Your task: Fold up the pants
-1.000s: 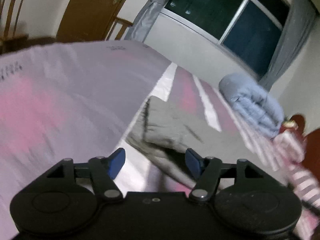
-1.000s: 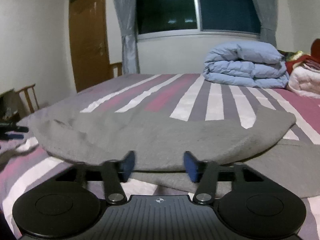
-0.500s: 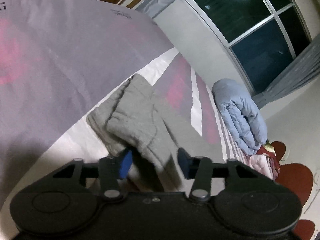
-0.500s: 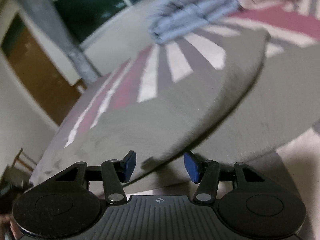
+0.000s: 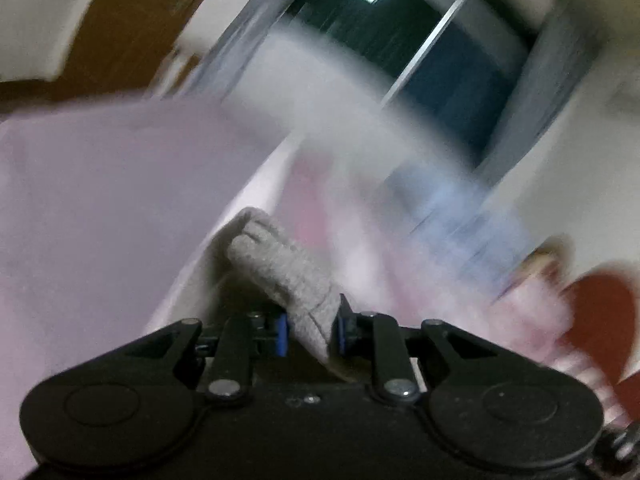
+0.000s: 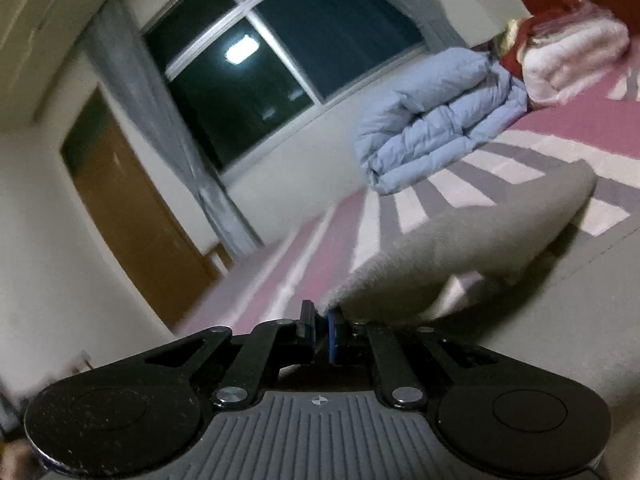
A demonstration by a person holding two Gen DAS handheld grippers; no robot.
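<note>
We've got both tools, left point(image 5: 310, 334) and right point(image 6: 322, 334), pinched on the pants point(image 6: 460, 256) edge, soft, floppy, light fleece, so grab the hems.

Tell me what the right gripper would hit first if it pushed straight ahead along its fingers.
Probably nothing new: the right gripper is already shut on the grey pants, whose lifted fold fills the space just ahead. Past that lies the striped bed cover; depth is unclear.
</note>
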